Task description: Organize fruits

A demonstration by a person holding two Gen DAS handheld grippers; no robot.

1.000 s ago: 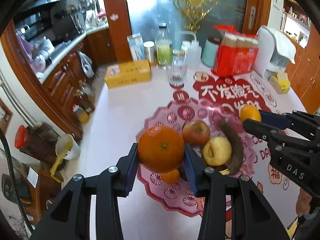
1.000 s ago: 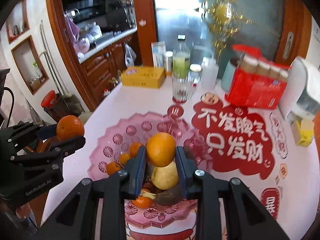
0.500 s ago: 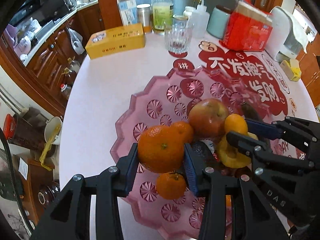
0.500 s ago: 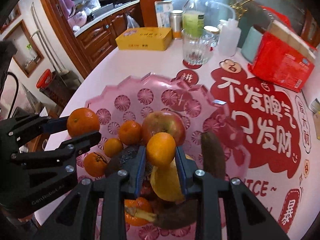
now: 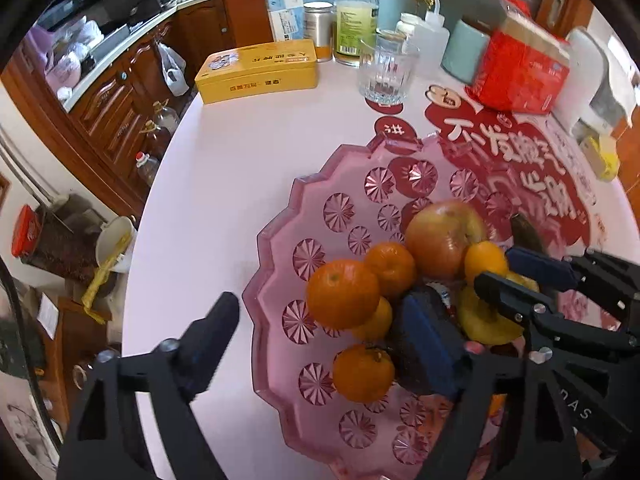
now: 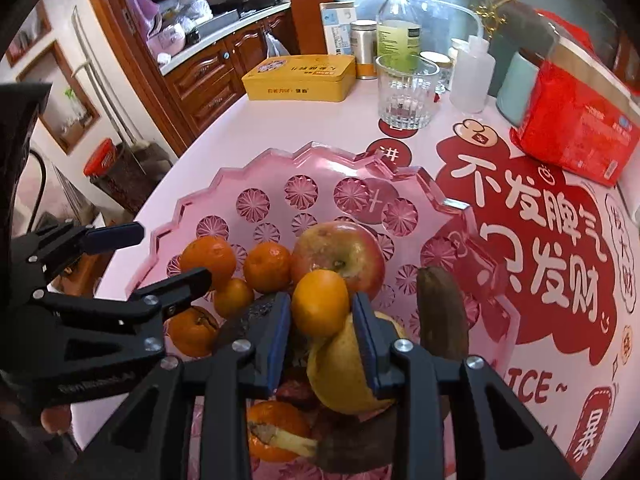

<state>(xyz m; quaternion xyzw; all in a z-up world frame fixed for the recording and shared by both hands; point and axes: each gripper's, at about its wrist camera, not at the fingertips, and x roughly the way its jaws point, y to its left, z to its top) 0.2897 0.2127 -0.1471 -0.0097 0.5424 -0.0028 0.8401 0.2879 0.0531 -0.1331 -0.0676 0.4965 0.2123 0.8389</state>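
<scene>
A pink cut-glass plate (image 5: 280,216) holds a red apple (image 5: 444,240), several mandarins, a yellow fruit (image 6: 340,368) and a dark banana (image 6: 440,312). My left gripper (image 5: 320,320) hangs over the plate's left side, its jaws opening wide. A large orange (image 5: 342,294) rests on the pile between them, and neither pad touches it. My right gripper (image 6: 322,332) is low over the pile's middle, its jaws opening a little. A small orange (image 6: 320,304) sits between its blue pads (image 6: 366,340) on top of the yellow fruit, with thin gaps at both sides.
Behind the plate stand a yellow tin (image 5: 258,70), a drinking glass (image 5: 386,76), a bottle (image 5: 356,16), a squeeze bottle (image 5: 430,36) and a red box (image 5: 520,76). The table's round edge (image 5: 160,240) runs close on the left, with kitchen cabinets beyond it.
Both grippers came down onto the plate. The left jaws sprang wide and let go of the large orange, which now lies on the pile. The right jaws eased slightly apart.
</scene>
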